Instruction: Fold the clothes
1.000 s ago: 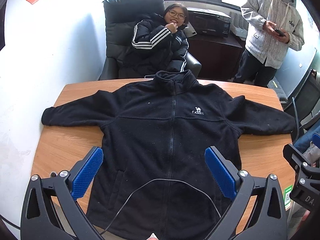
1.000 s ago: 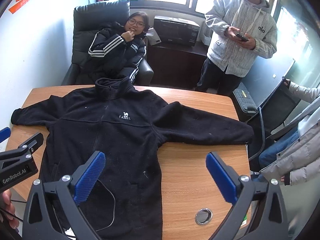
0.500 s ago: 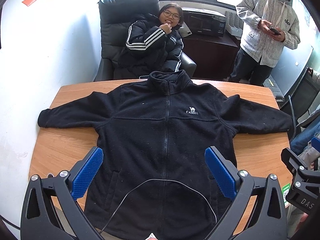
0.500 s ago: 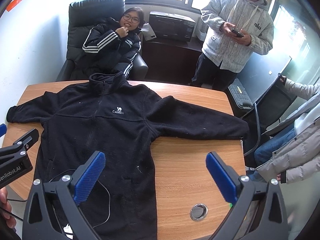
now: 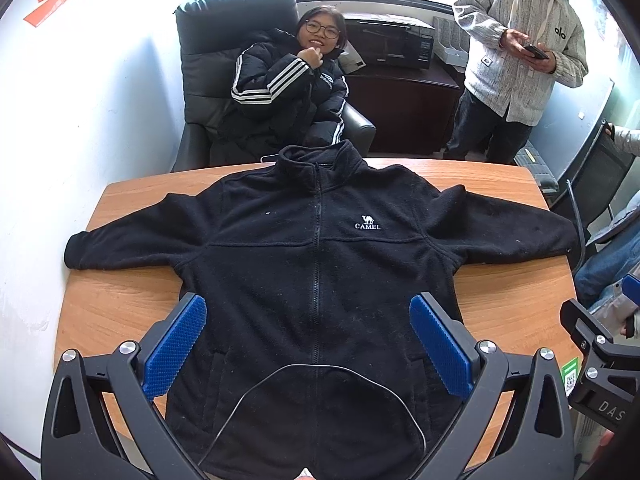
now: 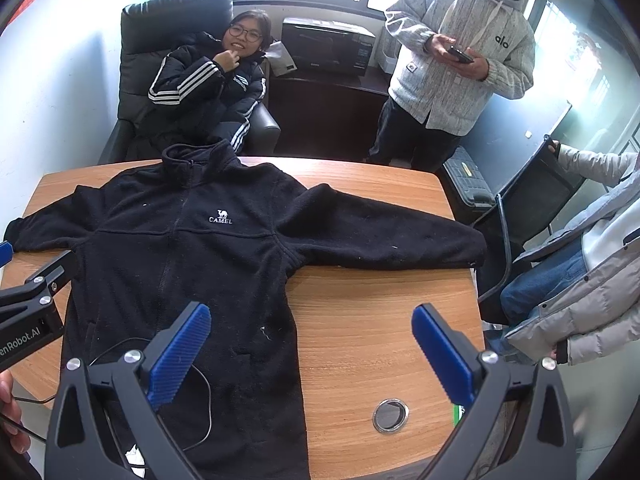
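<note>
Two grippers, left gripper (image 5: 308, 340) and right gripper (image 6: 312, 344), hover jaws apart above a black fleece zip jacket (image 5: 316, 280) marked "CAMEL", spread flat on the wooden table (image 6: 380, 320); a thin black cable (image 5: 320, 368) crosses its hem.

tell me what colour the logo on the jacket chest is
White, a camel over the word CAMEL on the black jacket; clearest in the left wrist view.

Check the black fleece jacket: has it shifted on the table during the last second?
No. The black fleece jacket lies spread as before on the wooden table, collar at the far edge; only the camera views moved.
</note>
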The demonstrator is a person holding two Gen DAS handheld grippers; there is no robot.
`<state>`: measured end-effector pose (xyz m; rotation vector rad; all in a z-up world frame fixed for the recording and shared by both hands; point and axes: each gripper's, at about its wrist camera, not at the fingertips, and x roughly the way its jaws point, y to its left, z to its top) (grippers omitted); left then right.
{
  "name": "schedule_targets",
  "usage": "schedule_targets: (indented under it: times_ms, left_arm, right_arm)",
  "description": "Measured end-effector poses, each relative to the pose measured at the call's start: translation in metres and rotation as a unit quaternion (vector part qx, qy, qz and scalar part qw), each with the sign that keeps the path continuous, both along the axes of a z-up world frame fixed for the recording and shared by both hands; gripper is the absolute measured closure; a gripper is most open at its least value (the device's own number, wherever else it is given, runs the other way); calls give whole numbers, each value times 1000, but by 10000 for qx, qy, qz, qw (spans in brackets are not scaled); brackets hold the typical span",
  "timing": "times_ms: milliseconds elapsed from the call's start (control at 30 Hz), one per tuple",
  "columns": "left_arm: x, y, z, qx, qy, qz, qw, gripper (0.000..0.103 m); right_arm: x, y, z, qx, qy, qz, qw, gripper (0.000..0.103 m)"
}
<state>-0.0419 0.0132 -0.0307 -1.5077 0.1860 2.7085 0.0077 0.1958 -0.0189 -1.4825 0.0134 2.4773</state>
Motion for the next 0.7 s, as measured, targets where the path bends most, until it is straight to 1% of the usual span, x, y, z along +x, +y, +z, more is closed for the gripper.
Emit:
schedule_targets:
  times_ms: [433,533,567,633,700]
  left_arm:
    - [-21,31,-10,78,-10,-343,9994,0]
    - [-29,43,-17,41,21,-411,9991,0]
    - [-33,52,-21,52,43,-451,9990,0]
    - [-40,70,-30,37,57,-512,9987,0]
    - [-46,90,-39,10,107,-571,9983,0]
  right_arm:
    - [-9,23,-4,65,-54,-271,9996,0]
    - [-13,41,-7,-22,15,-311,9995,0]
    - [-14,46,-8,-51,38,-324,9995,0]
    - [-16,69,-11,-117,150,-378,9991,0]
    - [-16,99,-16,-332,302,-416,9981,0]
